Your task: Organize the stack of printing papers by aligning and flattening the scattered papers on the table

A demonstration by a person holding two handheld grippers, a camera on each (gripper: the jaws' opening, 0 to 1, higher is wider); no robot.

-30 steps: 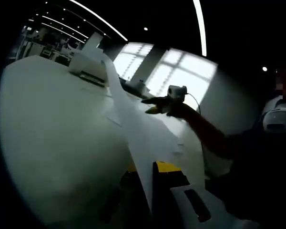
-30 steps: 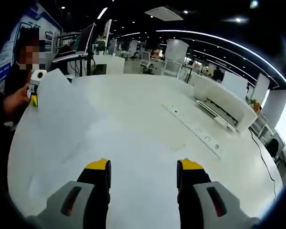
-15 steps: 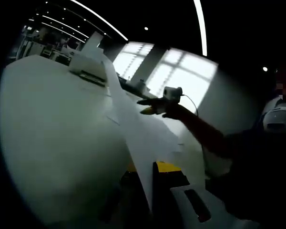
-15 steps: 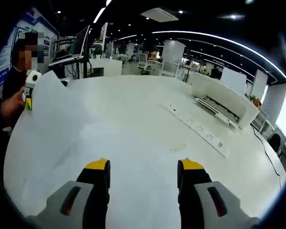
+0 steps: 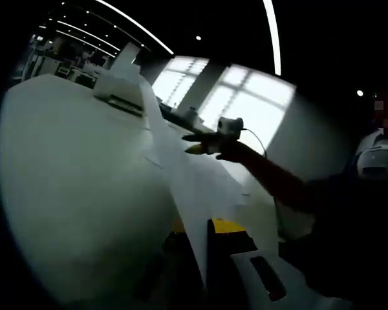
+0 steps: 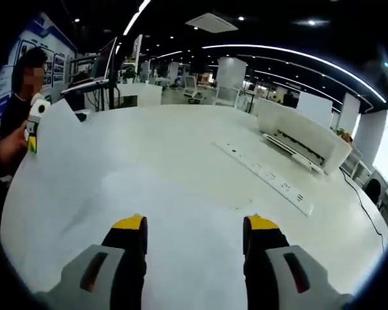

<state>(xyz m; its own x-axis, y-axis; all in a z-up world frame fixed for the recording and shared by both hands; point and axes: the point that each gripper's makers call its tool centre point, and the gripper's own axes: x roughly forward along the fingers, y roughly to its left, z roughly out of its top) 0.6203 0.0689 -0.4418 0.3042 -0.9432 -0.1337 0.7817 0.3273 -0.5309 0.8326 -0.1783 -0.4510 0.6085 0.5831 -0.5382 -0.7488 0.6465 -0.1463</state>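
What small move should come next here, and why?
Probably lower the right tongs onto the paper: they hang open above it, while the left tongs grip its far edge, lifted off the table.

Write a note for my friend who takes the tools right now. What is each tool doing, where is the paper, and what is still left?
Left tool: shut on the paper, which stands up edge-on between its jaws.
Right tool: open, jaws apart, nothing between them, above the sheet spread over the white table.
A white printer and a power strip sit further back on the table.
Done: one edge of the paper gripped.
Left: probably lower it, square it and press it flat.
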